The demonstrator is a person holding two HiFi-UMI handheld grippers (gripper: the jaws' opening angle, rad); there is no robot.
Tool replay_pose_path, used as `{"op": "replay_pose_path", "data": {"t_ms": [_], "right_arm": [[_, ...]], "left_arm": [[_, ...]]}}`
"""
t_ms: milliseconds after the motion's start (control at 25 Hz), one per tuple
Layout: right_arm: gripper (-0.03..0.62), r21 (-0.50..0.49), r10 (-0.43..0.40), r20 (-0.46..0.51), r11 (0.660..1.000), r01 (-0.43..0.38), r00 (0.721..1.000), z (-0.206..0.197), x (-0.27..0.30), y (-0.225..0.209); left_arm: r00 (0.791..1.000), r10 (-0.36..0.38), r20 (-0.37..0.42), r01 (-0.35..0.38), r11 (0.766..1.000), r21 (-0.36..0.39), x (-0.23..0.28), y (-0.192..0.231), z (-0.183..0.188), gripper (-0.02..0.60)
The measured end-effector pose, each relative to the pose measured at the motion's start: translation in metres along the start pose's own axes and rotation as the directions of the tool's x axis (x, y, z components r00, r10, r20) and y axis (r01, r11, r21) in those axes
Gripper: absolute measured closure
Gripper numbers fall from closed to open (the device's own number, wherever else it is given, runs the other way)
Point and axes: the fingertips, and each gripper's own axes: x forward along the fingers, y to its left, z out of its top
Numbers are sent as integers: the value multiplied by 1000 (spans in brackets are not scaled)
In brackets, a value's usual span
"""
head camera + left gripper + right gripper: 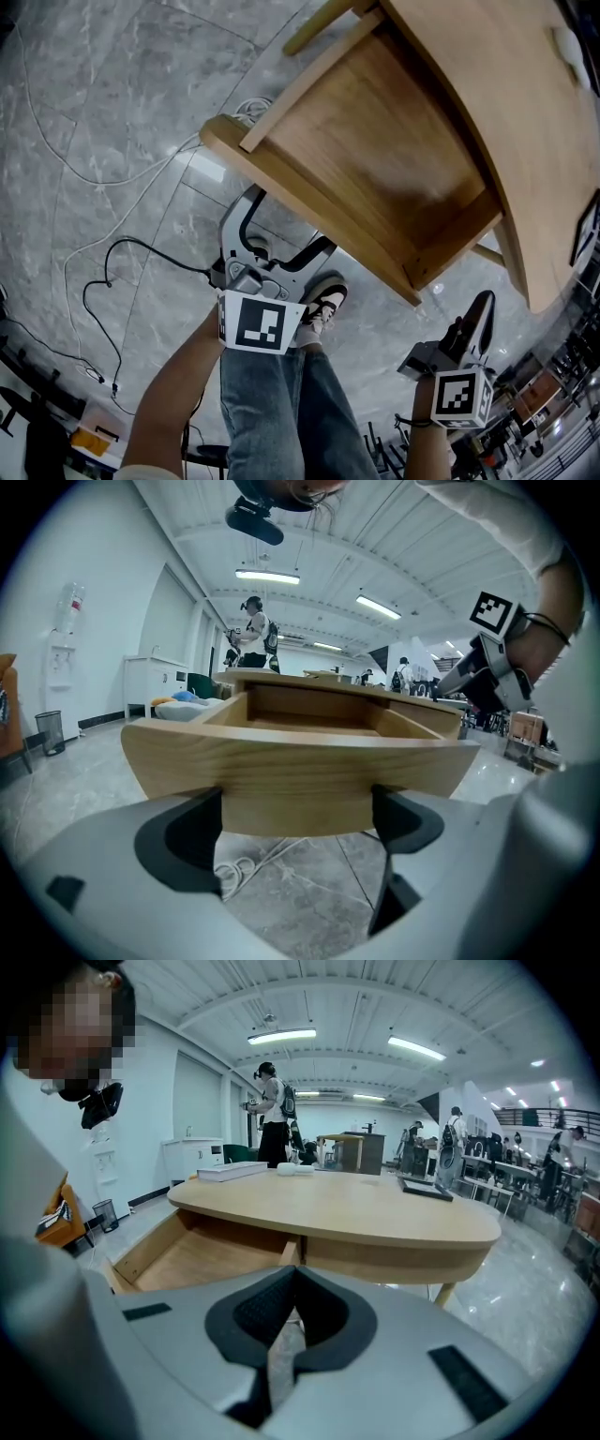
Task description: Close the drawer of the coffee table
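The coffee table's wooden drawer (pixel 375 159) stands pulled far out from under the oval table top (pixel 506 122), and it is empty. My left gripper (pixel 289 225) is open right at the curved drawer front (pixel 300 771). In the left gripper view the front's lower middle fills the gap between the wide-apart pads (pixel 183 841), and whether they touch the wood I cannot tell. My right gripper (pixel 483 314) hangs shut and empty to the right of the drawer's corner. In the right gripper view its closed jaws (pixel 292 1312) point at the table edge (pixel 375 1241), with the open drawer (pixel 206 1255) on the left.
Black and white cables (pixel 112 262) trail over the grey marble floor, with a white coil (pixel 239 869) below the drawer. My jeans leg and shoe (pixel 323 305) stand under the drawer front. A book (pixel 230 1171) and a dark flat item (pixel 427 1188) lie on the table top.
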Motion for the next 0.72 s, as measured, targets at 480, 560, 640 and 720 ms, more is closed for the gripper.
{"op": "replay_pose_path", "data": {"t_ms": [480, 560, 640, 720], "right_arm": [[594, 117, -28, -9, 993, 29, 1000, 3, -1, -23], [594, 128, -37, -8, 991, 38, 999, 8, 1, -30], [594, 137, -46, -4, 990, 46, 999, 12, 2, -35], [594, 161, -64, -2, 985, 64, 998, 12, 1, -42]], "left_arm": [[999, -16, -44, 19, 997, 69, 0, -1, 34, 81], [999, -15, -51, 19, 997, 74, 3, -2, 41, 81], [998, -16, -66, 22, 996, 81, 5, -2, 44, 81], [997, -17, -80, 24, 996, 87, 7, -2, 47, 81]]}}
